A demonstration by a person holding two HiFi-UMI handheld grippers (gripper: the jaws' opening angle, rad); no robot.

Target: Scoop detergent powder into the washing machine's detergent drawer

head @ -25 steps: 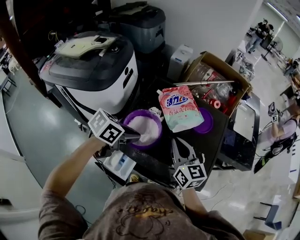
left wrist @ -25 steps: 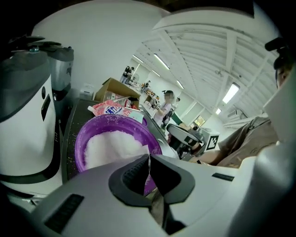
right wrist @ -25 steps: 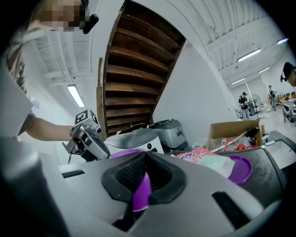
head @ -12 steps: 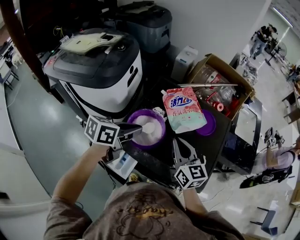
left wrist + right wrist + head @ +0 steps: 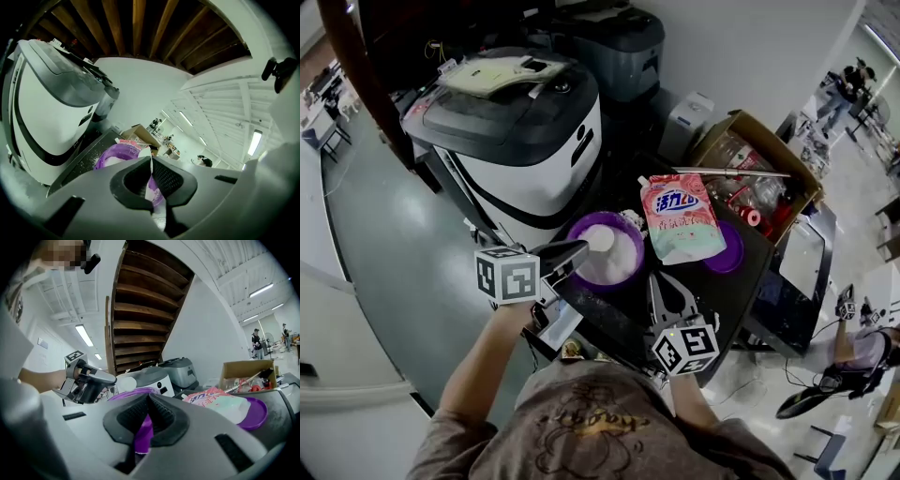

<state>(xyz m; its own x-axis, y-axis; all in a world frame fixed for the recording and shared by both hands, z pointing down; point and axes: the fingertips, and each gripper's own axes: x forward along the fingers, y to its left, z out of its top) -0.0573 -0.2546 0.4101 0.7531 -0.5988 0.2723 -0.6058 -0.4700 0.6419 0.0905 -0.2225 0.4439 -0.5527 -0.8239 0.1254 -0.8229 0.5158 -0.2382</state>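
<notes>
A purple bowl [image 5: 614, 264] of white detergent powder stands on the dark table. My left gripper [image 5: 580, 250] is shut on the thin handle of a white scoop [image 5: 600, 240], which carries powder and hangs over the bowl's left rim. In the left gripper view the scoop handle [image 5: 151, 169] stands edge-on between the jaws, with the bowl [image 5: 115, 156] beyond. My right gripper [image 5: 656, 280] is shut on the bowl's right rim [image 5: 142, 430]. The pale detergent drawer [image 5: 555, 324] sticks out below the left gripper. The white and grey washing machine [image 5: 517, 131] stands behind.
A pink detergent pouch [image 5: 679, 217] lies right of the bowl, partly over a purple lid [image 5: 728, 254]. A cardboard box [image 5: 757, 178] of bottles sits at the table's far right. A second grey machine [image 5: 619, 37] stands at the back. People are far off at the right.
The left gripper has drawn the filled scoop up and out of the powder, leftwards to the bowl's left rim. The right gripper stays on the bowl.
</notes>
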